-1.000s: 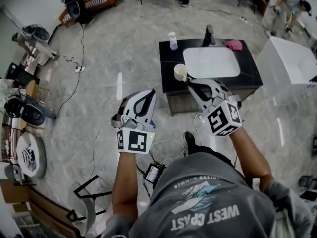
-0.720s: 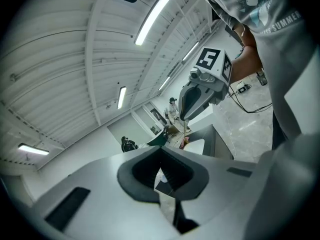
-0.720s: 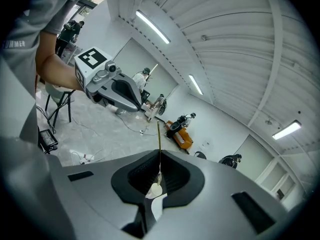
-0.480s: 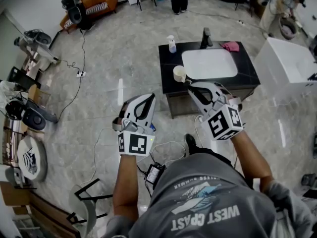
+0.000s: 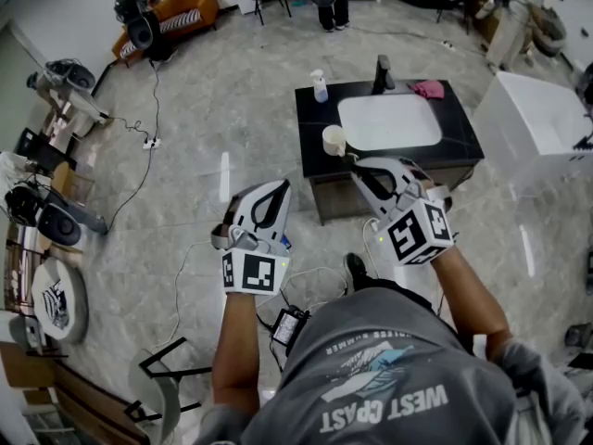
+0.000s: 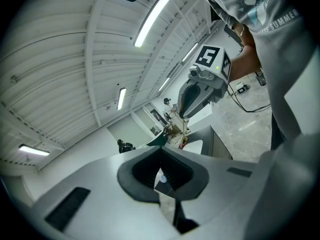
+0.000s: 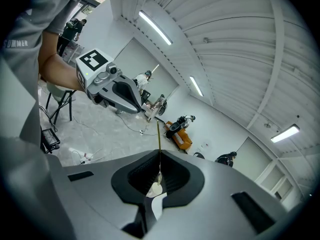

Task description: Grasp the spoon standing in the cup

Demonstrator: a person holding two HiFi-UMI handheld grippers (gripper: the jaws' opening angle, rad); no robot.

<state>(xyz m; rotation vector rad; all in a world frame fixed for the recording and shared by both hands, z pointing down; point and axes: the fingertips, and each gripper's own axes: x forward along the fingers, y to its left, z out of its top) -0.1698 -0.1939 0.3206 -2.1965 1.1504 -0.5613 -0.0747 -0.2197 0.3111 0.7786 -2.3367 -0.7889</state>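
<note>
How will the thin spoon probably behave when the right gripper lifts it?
The spoon looks very slim and golden, so it is probably light and stiff. Its narrow, shiny handle may swivel or slip between the closed jaws of the right gripper. Being long, it could knock the small cup near the edge of the counter.

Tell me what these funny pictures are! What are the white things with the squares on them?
A person holds two grabbing tools, like big tweezers: the left gripper and the right gripper. The squared cubes are part of them. The picture from above comes from a camera on the person's head. The other two come from cameras riding on each gripper, looking along its jaws. On the black counter are a white sink, a cup, a spray bottle, a tap and a pink cloth. The right gripper is shut on a thin gold spoon. The left gripper is shut and empty.
</note>
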